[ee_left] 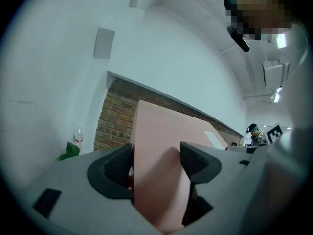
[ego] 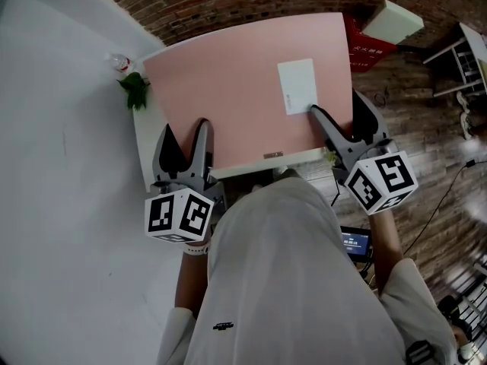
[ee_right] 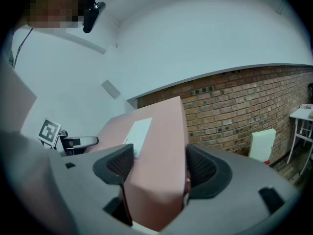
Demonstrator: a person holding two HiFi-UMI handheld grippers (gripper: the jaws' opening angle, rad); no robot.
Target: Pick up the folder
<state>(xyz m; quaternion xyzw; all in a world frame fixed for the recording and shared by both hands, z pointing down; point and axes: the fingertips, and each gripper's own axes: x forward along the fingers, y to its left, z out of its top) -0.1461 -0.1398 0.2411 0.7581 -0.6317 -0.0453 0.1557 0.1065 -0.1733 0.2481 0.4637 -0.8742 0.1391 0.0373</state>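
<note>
A large pink folder with a white label fills the middle of the head view, and both grippers hold it by its near edge. My left gripper is shut on the near left part of that edge. My right gripper is shut on the near right corner, beside the label. In the left gripper view the pink folder runs up between the jaws of the left gripper. In the right gripper view the folder is clamped the same way in the right gripper.
A white table shows under the folder's left and near edges. A green plant and a small bottle stand at its far left. Right of the table are a red box, a white block and a white rack on the wooden floor.
</note>
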